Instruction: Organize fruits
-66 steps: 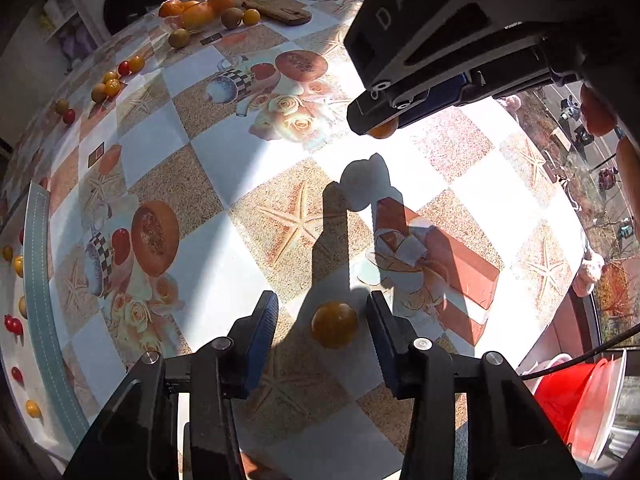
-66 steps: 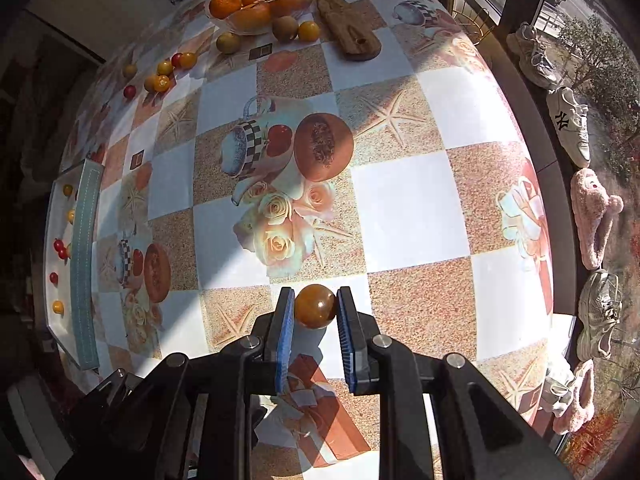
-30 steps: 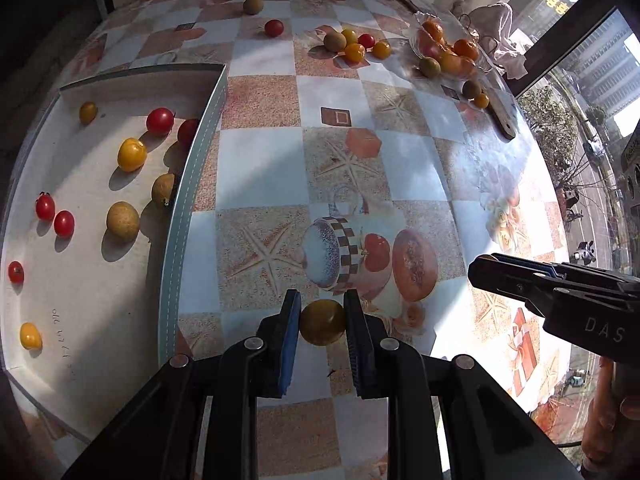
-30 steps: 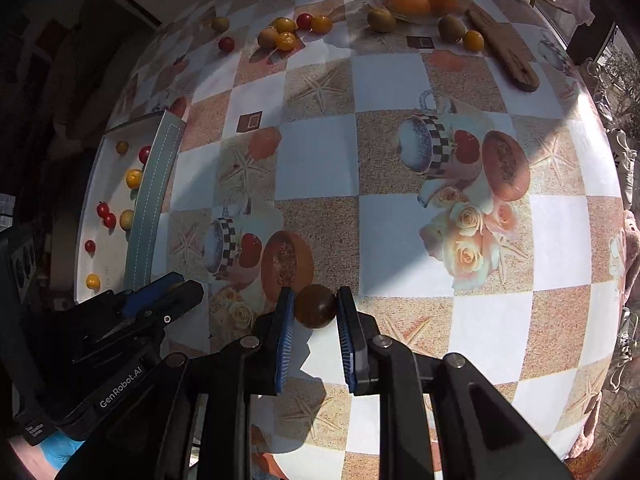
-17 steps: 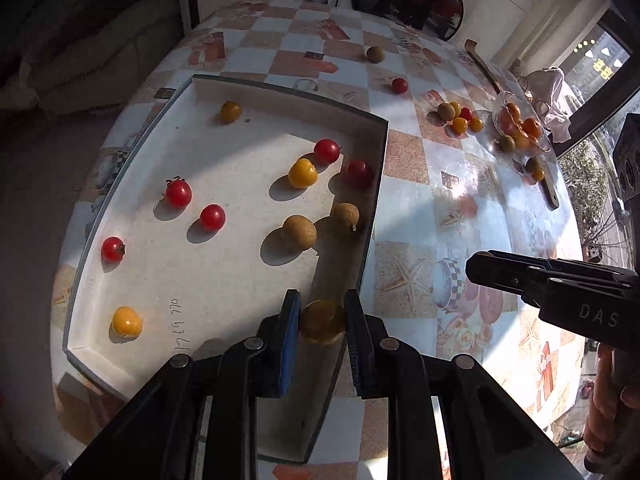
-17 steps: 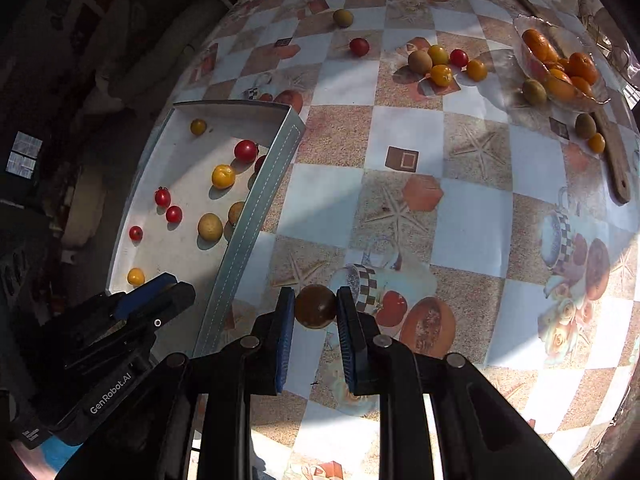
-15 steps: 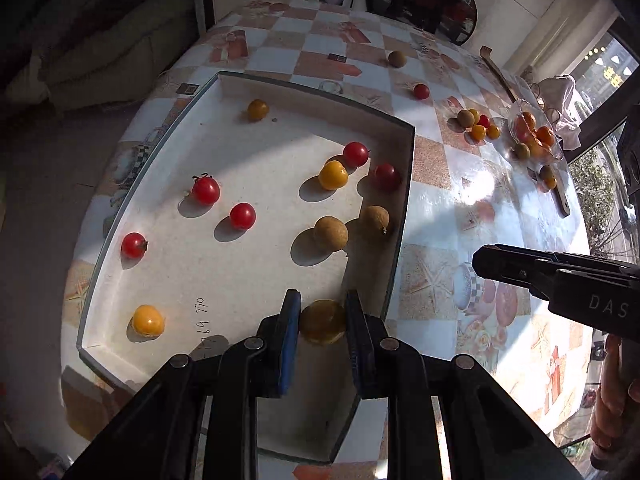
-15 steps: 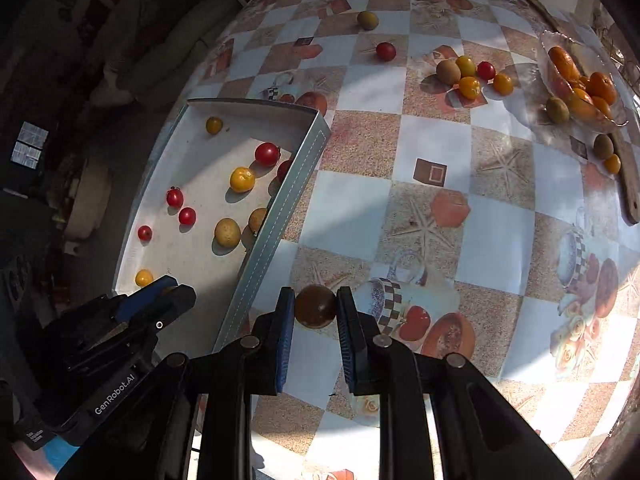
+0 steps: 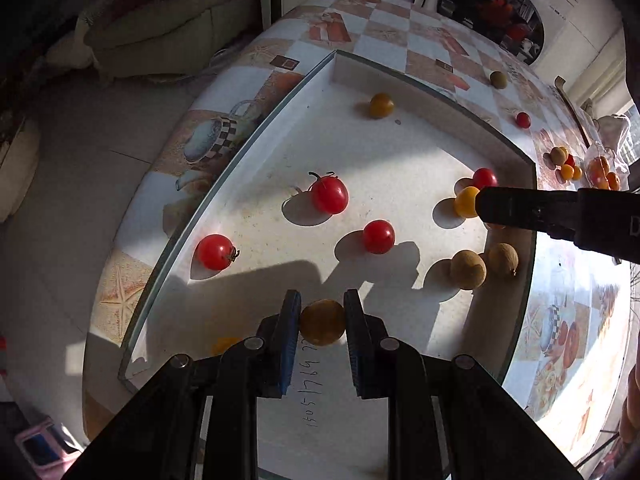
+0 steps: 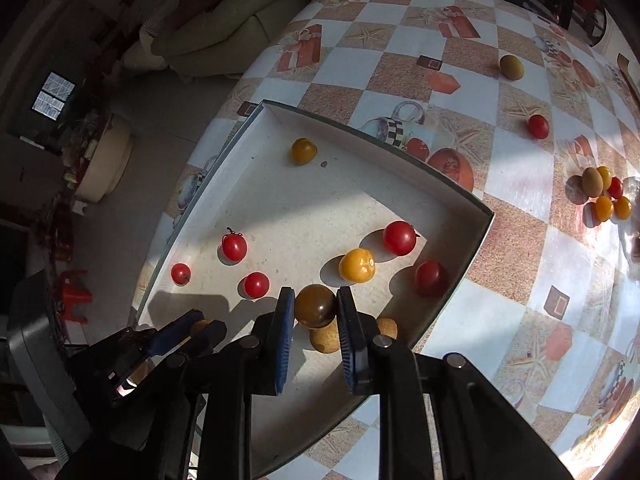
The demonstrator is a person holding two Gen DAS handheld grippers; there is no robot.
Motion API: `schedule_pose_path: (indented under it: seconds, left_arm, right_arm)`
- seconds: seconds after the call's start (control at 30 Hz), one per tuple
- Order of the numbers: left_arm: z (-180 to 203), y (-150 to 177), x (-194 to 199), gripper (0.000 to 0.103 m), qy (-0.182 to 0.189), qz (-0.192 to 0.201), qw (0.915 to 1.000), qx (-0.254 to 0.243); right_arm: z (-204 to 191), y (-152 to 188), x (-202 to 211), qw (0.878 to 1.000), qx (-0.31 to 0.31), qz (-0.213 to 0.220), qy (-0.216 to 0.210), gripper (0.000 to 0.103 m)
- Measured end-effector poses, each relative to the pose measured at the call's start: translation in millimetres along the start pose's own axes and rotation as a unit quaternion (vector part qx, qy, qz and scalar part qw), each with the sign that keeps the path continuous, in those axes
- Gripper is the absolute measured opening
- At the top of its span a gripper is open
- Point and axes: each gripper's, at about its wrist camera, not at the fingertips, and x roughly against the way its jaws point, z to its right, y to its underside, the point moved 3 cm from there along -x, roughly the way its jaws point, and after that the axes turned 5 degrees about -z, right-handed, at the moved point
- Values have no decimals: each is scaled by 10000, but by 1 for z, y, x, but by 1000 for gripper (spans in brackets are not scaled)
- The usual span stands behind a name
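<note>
My left gripper (image 9: 322, 320) is shut on a yellow-brown fruit (image 9: 322, 322) and holds it over the near part of the white tray (image 9: 256, 136). My right gripper (image 10: 314, 306) is shut on a dark brown-yellow fruit (image 10: 315, 305) above the tray's near right side (image 10: 476, 240). The tray holds several red tomatoes (image 9: 329, 195), a yellow tomato (image 10: 357, 265), an orange one at the far end (image 9: 381, 105) and two tan round fruits (image 9: 467, 269). The right gripper shows in the left wrist view (image 9: 482, 203) as a dark bar over the tray's right side. The left gripper shows at lower left of the right wrist view (image 10: 202, 326).
Loose fruits lie on the patterned tablecloth beyond the tray: a green-brown one (image 10: 511, 66), a red tomato (image 10: 537, 126) and a cluster (image 10: 604, 196). A glass bowl of oranges (image 9: 602, 170) stands far right. A sofa (image 10: 224, 20) and the floor lie past the table's left edge.
Both grippers have carried their fruits from the table over to the tray; the left one has gone further in and lower over the tray floor, the right one now hangs above the tray's right side.
</note>
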Motion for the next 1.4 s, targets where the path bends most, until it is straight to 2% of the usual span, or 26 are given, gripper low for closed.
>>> schedule_pose_path:
  seconds: [0.3,0.53,0.57,0.63,0.67,0.7,0.77,0.87,0.93,1.0,1.1,1.37,1.4]
  left_arm:
    - [-3,-1,-11,24,-77,-78,9999,41]
    - [4,-1,-13,24,-240,-46,9995,-174]
    - [4,-1,-13,27,-228,-53,9996,-181]
    - [5,-1,-11,52,-168,-35,9997,-166]
    - [5,-2,-8,76,-270,68,9995,-158]
    - [6,-2,-3,80,-339,214,9991,-168]
    - [8,-3,1,80,-327,295,9988,-231]
    - [7,-5,0,80,-278,149,9992,-240]
    - [6,-5,2,80,-314,143,9991,-229]
    - [6,-3,4,80,-301,149,9992,-234]
    - [8,-2,5,80,-306,107,9991,-281]
    - [10,5,5,81,-302,-62,9988,-388]
    - [10,6,6,80,-297,-57,9987,-404]
  right_arm:
    - [-6,-29,-30,9993,114,-109,325,23]
    - [-8,-38,-51,9977,245,-198,608,25]
    - [-10,-40,-52,9972,300,-214,646,26]
    - [-13,-41,-52,9971,343,-241,640,32]
    - [-13,-40,-51,9971,346,-253,624,35]
    - [-13,-39,-50,9971,332,-253,639,42]
    - [-15,-38,-44,9973,333,-177,637,48]
    - [-17,-33,-31,9972,387,-59,643,54]
    - [-19,-29,-20,9972,412,22,626,72]
    - [-20,-23,-9,9970,403,107,654,82]
    - [-16,-10,3,9967,363,103,722,83]
    - [-13,18,4,9962,206,-117,842,89]
    - [-13,21,4,9958,200,-133,884,94]
